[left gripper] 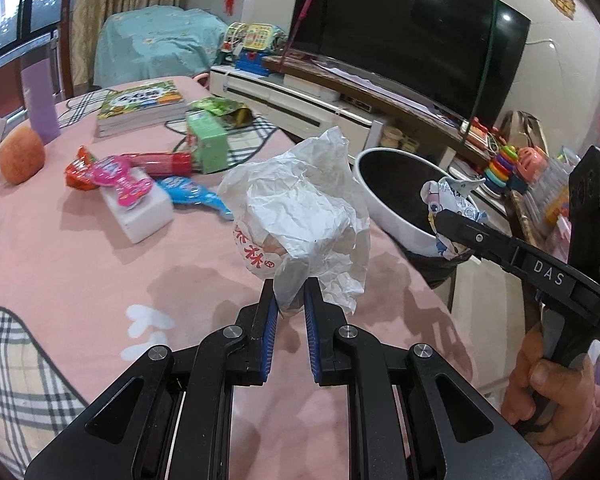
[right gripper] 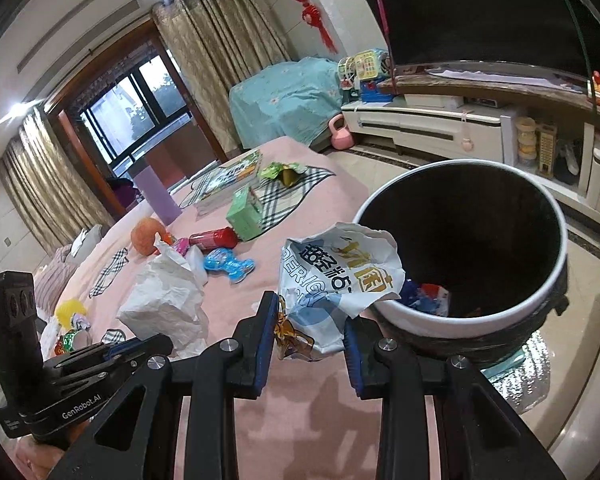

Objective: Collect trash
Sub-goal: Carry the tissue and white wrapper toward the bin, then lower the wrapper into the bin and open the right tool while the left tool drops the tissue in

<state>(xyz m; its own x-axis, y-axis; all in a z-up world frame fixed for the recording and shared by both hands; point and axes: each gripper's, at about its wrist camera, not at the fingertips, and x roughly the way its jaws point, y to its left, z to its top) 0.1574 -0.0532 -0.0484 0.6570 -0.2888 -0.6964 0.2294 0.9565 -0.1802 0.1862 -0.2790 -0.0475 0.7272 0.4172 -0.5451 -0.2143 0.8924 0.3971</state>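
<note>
— What do your hand-held grippers have?

— My left hand-held gripper (left gripper: 291, 308) pinches the lower edge of a crumpled white paper bag with red characters (left gripper: 300, 216), held up over the pink cloth-covered surface (left gripper: 100, 272). My right hand-held gripper (right gripper: 308, 332) clamps a crinkled white-and-blue printed wrapper (right gripper: 340, 280); its top edge leans over the rim of the round white bin with a dark inside (right gripper: 460, 320).

— And around them?

— Some wrappers already lie in the bin. On the surface beyond sit a blue foil packet (left gripper: 192, 194), a pink packet (left gripper: 120, 180) on a white box (left gripper: 140, 212), a red tube (left gripper: 160, 162), a green carton (left gripper: 208, 144) and an orange fruit (left gripper: 22, 160).
</note>
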